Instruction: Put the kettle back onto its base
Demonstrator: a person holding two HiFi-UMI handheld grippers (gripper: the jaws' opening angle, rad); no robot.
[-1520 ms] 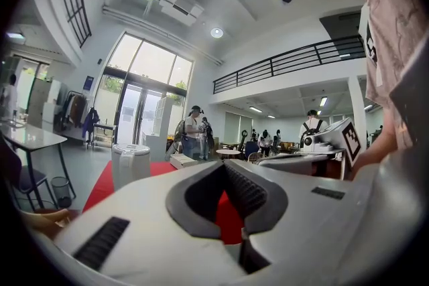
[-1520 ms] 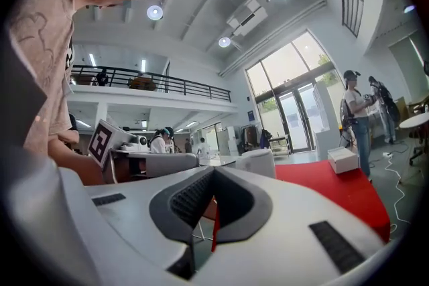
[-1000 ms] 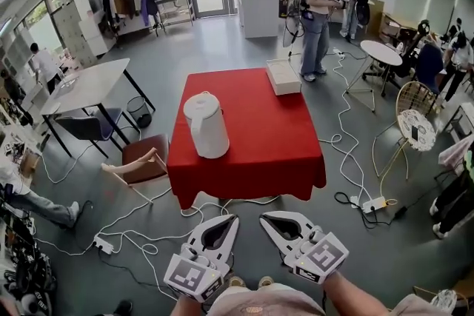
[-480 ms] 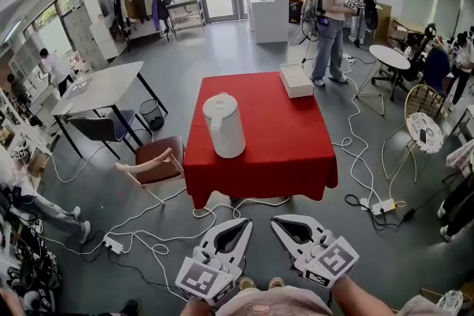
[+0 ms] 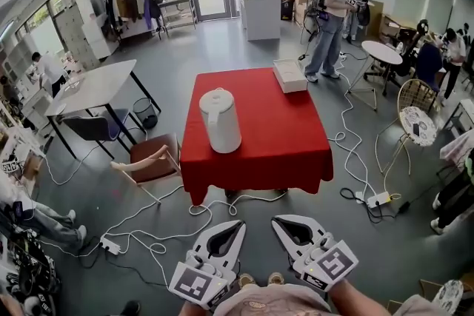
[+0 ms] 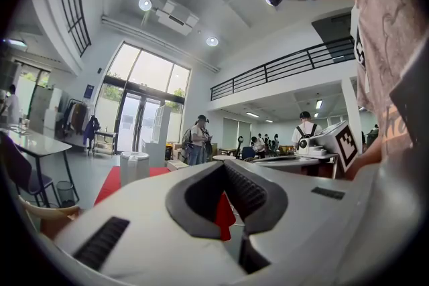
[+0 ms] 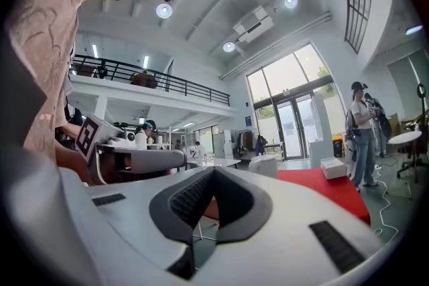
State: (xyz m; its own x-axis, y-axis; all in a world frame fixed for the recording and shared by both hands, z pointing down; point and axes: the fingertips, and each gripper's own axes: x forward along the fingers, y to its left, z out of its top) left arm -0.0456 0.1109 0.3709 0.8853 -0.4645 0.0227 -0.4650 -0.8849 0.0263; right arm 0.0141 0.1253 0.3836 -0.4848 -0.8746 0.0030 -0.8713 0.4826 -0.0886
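A square surface draped in a red cloth is standing in the middle of a busy hall, well ahead of the person holding the tools. A tall white electric kettle with a rounded lid is standing upright near the left edge of the surface, about midway between the near and far corners. A flat white rectangular box is lying at the far right corner.

No separate base is showing under or beside the kettle. The scene is therefore fitting two readings: the kettle is already sitting on a base hidden beneath it, or the base is lying somewhere the cameras are not catching.

The left tool and the right tool are hanging side by side low in the head view, close to the person's body. Both are pointing level toward the surface and are well apart from it. Each is holding its jaws together on nothing.

Doing this step well is looking like a matter of checking first. That means closing the gap squarely, reading what the kettle's foot is resting on, and keeping the tall, smooth body upright in any handling, since it is looking easy to tip.
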